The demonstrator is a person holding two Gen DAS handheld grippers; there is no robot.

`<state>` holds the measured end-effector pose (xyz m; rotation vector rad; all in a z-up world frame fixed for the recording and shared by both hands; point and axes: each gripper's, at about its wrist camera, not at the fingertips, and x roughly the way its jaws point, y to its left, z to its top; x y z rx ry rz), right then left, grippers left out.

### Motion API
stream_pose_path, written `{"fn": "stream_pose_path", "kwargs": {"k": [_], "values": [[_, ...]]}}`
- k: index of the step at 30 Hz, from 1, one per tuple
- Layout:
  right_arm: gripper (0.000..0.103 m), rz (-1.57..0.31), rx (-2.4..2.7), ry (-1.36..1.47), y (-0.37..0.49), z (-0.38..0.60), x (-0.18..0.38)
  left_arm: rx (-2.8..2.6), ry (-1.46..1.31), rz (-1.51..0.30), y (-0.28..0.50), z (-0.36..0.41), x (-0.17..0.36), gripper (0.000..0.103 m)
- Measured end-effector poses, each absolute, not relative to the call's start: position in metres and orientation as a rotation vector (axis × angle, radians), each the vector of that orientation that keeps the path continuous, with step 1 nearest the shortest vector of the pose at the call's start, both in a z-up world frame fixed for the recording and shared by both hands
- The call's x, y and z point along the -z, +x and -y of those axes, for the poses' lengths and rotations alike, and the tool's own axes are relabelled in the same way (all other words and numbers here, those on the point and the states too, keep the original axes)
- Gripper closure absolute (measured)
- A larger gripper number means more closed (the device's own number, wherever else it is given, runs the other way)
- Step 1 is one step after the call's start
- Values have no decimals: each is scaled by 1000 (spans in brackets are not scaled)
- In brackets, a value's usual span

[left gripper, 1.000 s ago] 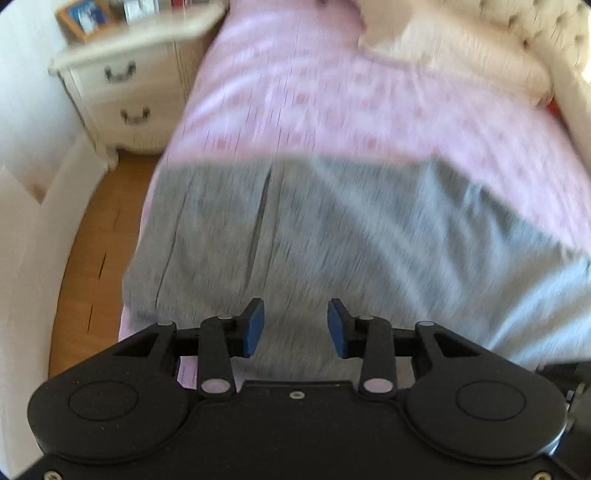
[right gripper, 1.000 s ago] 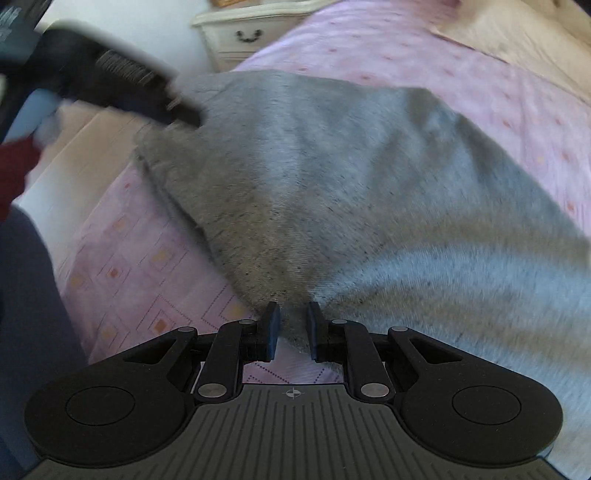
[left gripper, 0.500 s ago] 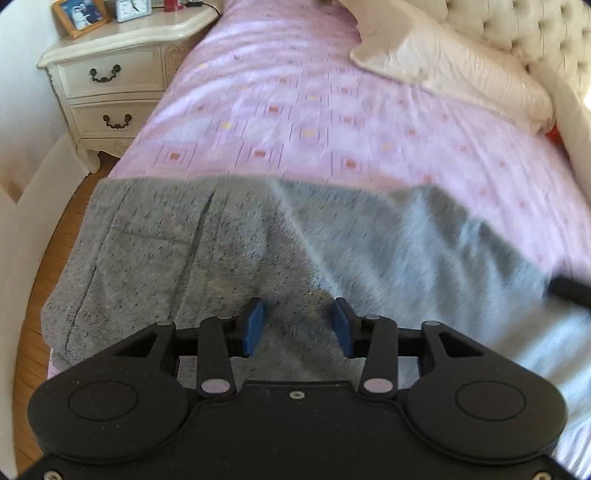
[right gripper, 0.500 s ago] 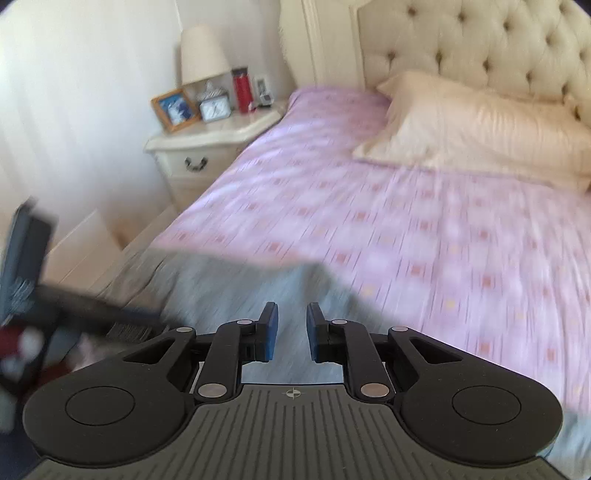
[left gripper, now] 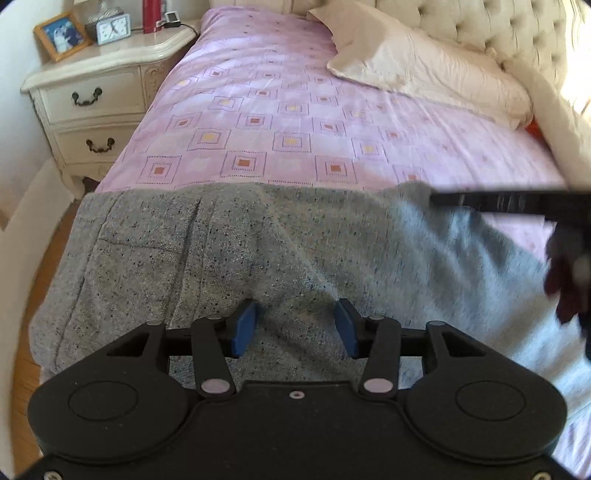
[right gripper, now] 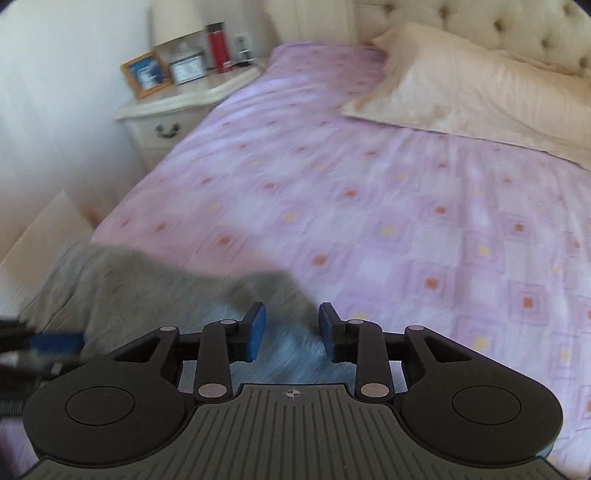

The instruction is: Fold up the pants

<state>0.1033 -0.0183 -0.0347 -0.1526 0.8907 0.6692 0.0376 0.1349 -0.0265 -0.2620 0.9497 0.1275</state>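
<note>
The grey speckled pants lie spread across the near end of the pink patterned bed. My left gripper is open just above the pants' middle, holding nothing. My right gripper is open and empty over the pants' right part; the view is blurred. The right gripper shows as a dark blurred bar at the right of the left wrist view. The left gripper appears blurred at the left edge of the right wrist view.
A cream pillow and tufted headboard are at the far end. A cream nightstand with a photo frame, clock and red bottle stands left of the bed. Wood floor runs along the left side.
My right gripper has opened and let go of the pants, lifting to look up the bed. The pants have settled flat. My left gripper stays open, its view raised slightly.
</note>
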Motion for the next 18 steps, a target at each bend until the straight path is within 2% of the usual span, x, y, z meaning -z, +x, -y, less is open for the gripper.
{"fn": "stream_pose_path", "kwargs": {"k": [8,18], "values": [[72,-886,-761,-280,65,6,39,-131,-374,-916,38,-148,23,49],[72,-919,-696,-110,126,12,35,-129,-390,-912,36,-150,23,49]]}}
